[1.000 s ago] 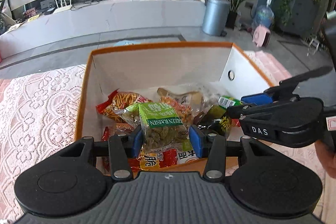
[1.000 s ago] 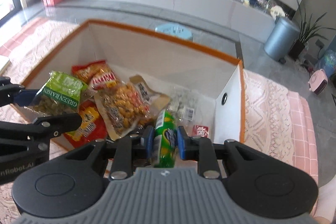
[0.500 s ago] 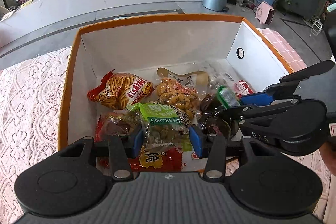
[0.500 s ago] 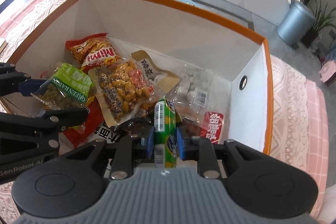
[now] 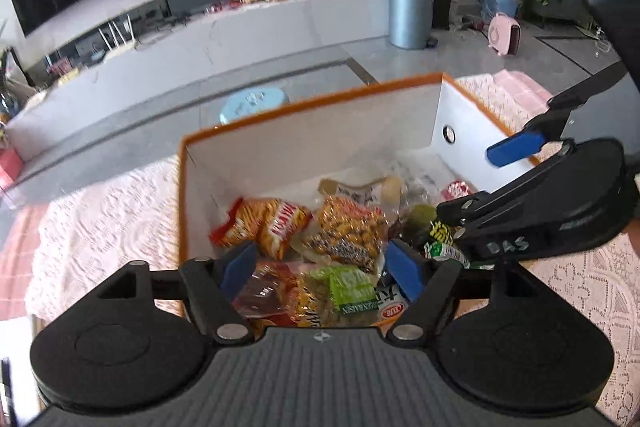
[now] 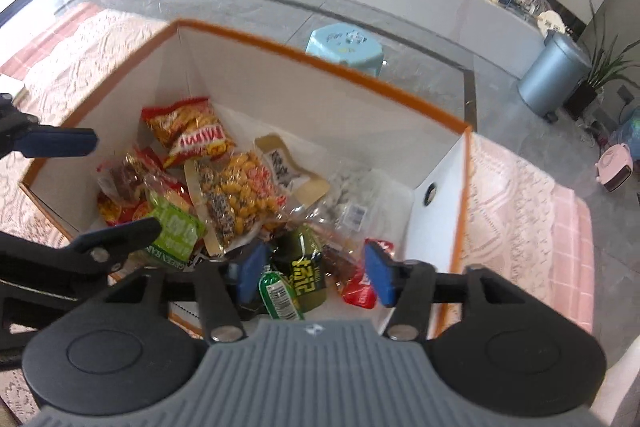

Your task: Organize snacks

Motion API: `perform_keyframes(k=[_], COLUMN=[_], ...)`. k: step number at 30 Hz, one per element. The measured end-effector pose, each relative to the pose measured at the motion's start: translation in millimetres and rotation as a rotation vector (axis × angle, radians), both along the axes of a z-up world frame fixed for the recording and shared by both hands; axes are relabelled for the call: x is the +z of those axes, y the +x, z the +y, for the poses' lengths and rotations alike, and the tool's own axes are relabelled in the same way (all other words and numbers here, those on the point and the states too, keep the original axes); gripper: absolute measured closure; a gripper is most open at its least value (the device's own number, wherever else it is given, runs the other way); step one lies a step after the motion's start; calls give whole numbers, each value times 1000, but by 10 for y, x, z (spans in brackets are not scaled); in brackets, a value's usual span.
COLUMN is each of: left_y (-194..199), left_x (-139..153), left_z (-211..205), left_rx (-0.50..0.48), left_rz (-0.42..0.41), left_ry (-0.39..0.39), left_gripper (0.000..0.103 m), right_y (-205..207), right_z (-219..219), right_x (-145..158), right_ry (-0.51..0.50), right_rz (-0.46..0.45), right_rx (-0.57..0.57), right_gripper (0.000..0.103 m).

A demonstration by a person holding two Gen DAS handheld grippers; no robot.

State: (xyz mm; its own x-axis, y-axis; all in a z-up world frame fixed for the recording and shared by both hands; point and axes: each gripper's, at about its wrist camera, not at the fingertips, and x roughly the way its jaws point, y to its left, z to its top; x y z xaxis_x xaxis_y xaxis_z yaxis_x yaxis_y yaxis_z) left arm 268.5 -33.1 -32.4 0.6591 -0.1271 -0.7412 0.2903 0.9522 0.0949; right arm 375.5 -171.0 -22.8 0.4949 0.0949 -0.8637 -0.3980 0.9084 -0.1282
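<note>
Right wrist: both tongs (image 6: 312, 273) (image 5: 322, 269) wide, empty; green packet (image 6: 279, 293) lengthwise toward camera in box (image 6: 372, 75).

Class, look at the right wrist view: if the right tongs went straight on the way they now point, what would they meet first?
Probably the small green snack packet lying between the open right tongs, atop the dark green bag in the box; depth is uncertain.

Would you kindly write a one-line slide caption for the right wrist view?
Right gripper open above the orange-rimmed box, with the green snack stick lying among the packets.
</note>
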Motion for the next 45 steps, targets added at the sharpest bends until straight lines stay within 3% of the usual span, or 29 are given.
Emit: perform_keyframes(k=[5,9,14,22,25,28,35,45], left_y=[-165,-397,-721,-1072,-1215,-1323,-1403,-1458], left_x=[292,533,805,1045,1056,971,663,240], left_z=[27,41,-25,18,40,16,-39,273], left_rx=[41,77,90,159,178,237,310,390], left_rz=[-81,-185,-317,-421,-458,-470,-467,-387], left_ry=[2,-5,56,36,31,76,108,19], left_gripper=[15,15,13,9,4,2,2,2], right_y=[-131,-355,-750,-1376,-1558,-1750,-2032,-2200], right_z=[-154,-258,-335,-323,-347,-397,-345,-221], right_x=[393,739,1125,1525,1532,1470,1065,614], right_ry=[60,125,221,324,361,390,371,350], right_rz=[-82,-174,-289,-409,-435,-486,-503,-517], right_rx=[-40,-59,-38,12,13,-1,-94,-187], right_gripper=[20,16,11,4,4,4,4,4])
